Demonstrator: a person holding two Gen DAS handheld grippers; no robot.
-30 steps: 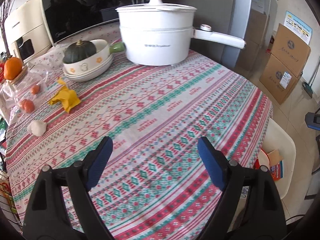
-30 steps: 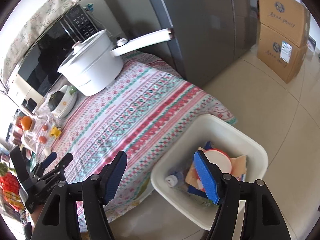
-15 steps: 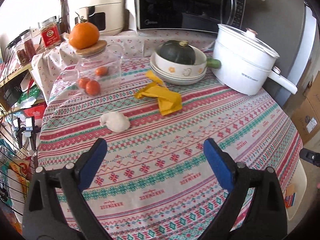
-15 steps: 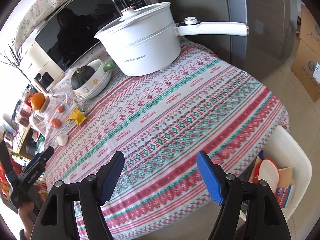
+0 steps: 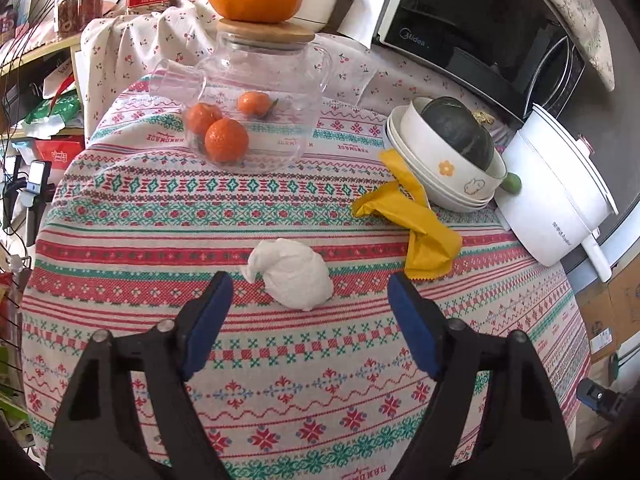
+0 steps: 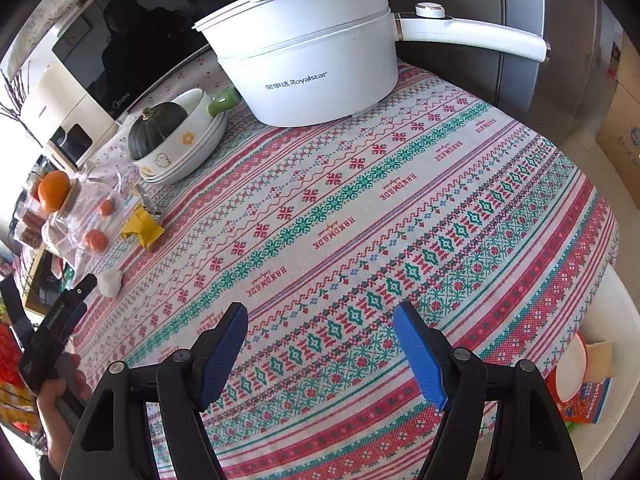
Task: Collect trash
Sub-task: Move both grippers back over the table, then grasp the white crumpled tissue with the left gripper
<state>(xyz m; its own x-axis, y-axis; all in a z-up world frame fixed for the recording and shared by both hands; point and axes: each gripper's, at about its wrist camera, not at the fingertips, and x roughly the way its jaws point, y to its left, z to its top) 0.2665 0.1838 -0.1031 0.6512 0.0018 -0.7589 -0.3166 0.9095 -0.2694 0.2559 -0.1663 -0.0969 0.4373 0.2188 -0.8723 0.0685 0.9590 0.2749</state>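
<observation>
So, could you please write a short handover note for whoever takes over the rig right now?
Left tongs: empty, just been closing a little, with the white crumpled tissue just ahead of the tips, untouched.
Right tongs: open, empty, over bare tablecloth.
Yellow wrapper lies beside the stacked bowls.
White bin at the table edge already holds trash.
Left to do: tissue, then wrapper, into the bin.

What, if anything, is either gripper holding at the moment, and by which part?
Nothing is held. The left gripper, its jaws just closing, stands open before the white tissue wad; the right gripper is open over the tablecloth.
</observation>
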